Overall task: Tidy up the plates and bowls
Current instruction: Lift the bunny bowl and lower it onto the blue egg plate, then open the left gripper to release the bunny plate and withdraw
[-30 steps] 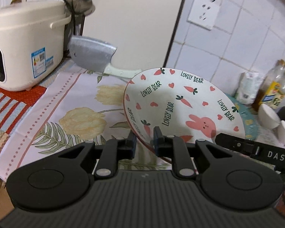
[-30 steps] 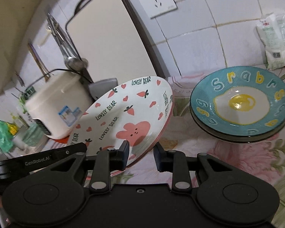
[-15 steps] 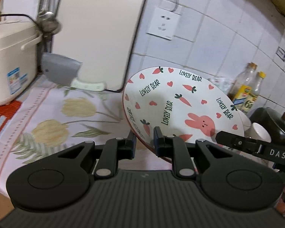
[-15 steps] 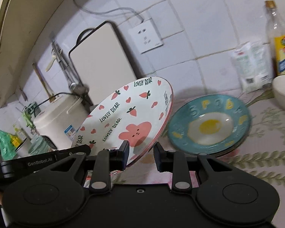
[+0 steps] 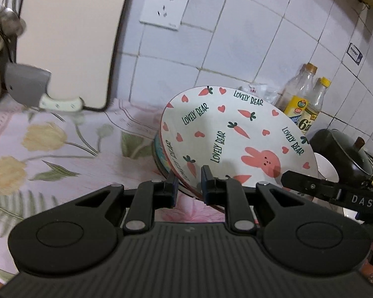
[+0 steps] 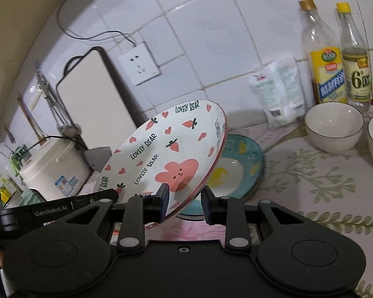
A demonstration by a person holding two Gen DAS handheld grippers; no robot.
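Both jaws clamped on the tilted rabbit plate point(image 5: 236, 144), teal egg plate point(image 6: 246, 164) just behind, bowls point(image 6: 334, 126) nearby

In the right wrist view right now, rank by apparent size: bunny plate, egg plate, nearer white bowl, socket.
1. bunny plate, though it is nearest the camera.
2. egg plate, partly hidden, so unsure.
3. white bowl.
4. socket.

The rabbit-print plate point(image 5: 236, 144) between the jaws looks like glossy glazed ceramic. Beyond it, the teal egg plate point(image 6: 246, 159) and white bowl point(image 6: 333, 126) share that sheen. Both grippers are matt black plastic. The floral cloth point(image 5: 62, 154) beneath looks soft and matt; wall tiles point(image 6: 211, 37) gleam.
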